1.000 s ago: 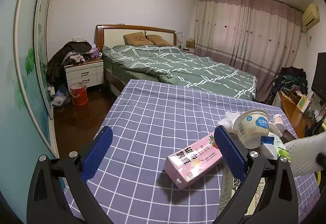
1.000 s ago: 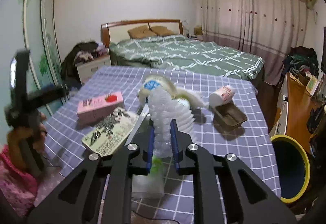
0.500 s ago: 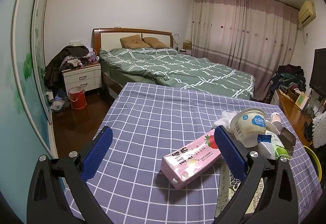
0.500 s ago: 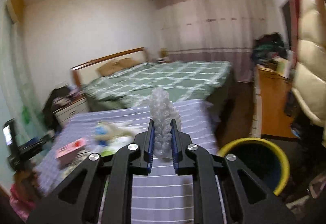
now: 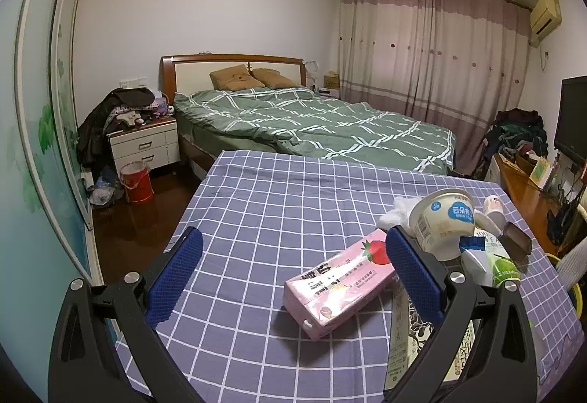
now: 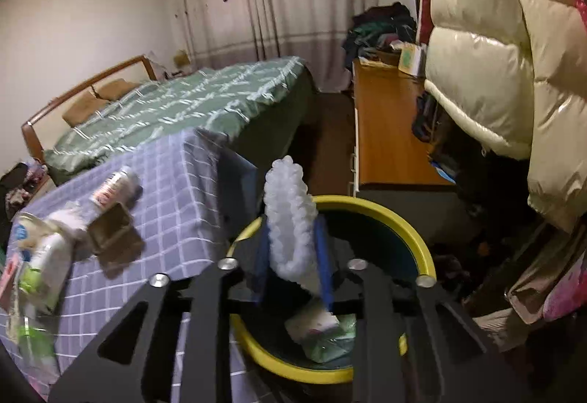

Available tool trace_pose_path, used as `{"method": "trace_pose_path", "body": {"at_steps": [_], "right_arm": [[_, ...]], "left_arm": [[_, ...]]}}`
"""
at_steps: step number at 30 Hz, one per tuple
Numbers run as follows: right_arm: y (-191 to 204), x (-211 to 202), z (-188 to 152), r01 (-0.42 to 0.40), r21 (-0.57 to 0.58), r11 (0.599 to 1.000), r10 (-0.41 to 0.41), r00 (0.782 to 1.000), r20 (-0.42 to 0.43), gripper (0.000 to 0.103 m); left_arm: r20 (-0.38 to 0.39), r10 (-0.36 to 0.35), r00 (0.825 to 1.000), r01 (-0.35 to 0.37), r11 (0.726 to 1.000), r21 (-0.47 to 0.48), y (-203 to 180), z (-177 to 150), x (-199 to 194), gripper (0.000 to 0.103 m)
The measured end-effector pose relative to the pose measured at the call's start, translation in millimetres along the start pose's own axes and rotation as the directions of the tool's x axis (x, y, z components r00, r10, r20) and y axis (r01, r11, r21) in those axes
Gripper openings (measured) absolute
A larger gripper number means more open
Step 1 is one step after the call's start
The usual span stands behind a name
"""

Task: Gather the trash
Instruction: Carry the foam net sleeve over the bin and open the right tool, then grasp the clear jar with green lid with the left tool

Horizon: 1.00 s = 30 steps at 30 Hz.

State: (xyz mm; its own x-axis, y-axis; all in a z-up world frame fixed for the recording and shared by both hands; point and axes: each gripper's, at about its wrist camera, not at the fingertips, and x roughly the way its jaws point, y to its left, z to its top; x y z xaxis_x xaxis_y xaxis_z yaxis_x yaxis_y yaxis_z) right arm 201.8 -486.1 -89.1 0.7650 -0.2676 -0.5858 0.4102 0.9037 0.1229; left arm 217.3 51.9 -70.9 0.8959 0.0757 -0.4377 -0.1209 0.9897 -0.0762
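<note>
Right wrist view: our right gripper [image 6: 291, 265] is clamped on the white foam net sleeve [image 6: 290, 219] directly above the yellow-rimmed bin [image 6: 411, 230], so it can fall inside. Our left gripper [image 5: 293, 271] waits wide apart over the pink strawberry carton [image 5: 339, 287].

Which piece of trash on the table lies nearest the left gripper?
The pink strawberry carton, lying flat just ahead of the open left gripper; the yogurt cup and green carton sit farther right.
</note>
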Motion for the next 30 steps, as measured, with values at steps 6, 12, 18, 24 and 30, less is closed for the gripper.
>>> {"method": "trace_pose_path", "body": {"at_steps": [6, 12, 18, 24, 30], "right_arm": [[26.1, -10.3, -0.3, -0.062, -0.003, 0.998, 0.062, 0.996, 0.064, 0.043], [63.2, -6.3, -7.5, -0.094, -0.076, 0.993, 0.101, 0.991, 0.084, 0.052], [62.9, 2.5, -11.0, -0.08, -0.092, 0.993, 0.087, 0.994, 0.069, 0.056], [58.5, 1.1, -11.1, -0.091, -0.072, 0.993, 0.096, 0.992, 0.075, 0.06], [59.3, 0.4, -11.7, -0.111, -0.079, 0.991, 0.117, 0.99, 0.075, 0.062]], "left_arm": [[0.005, -0.026, 1.0, 0.025, 0.999, 0.031, -7.4, -1.1, -2.4, 0.098], [0.009, -0.174, 0.985, 0.172, 0.98, 0.097, -29.1, -3.5, -12.1, 0.098], [-0.047, -0.447, 0.893, 0.438, 0.842, 0.316, -90.8, -15.8, -41.7, 0.098], [-0.309, -0.587, 0.748, 0.659, 0.602, 0.452, -161.0, -42.0, -51.8, 0.098], [-0.453, -0.542, 0.708, 0.707, 0.538, 0.459, -189.1, -57.7, -25.1, 0.098]]}}
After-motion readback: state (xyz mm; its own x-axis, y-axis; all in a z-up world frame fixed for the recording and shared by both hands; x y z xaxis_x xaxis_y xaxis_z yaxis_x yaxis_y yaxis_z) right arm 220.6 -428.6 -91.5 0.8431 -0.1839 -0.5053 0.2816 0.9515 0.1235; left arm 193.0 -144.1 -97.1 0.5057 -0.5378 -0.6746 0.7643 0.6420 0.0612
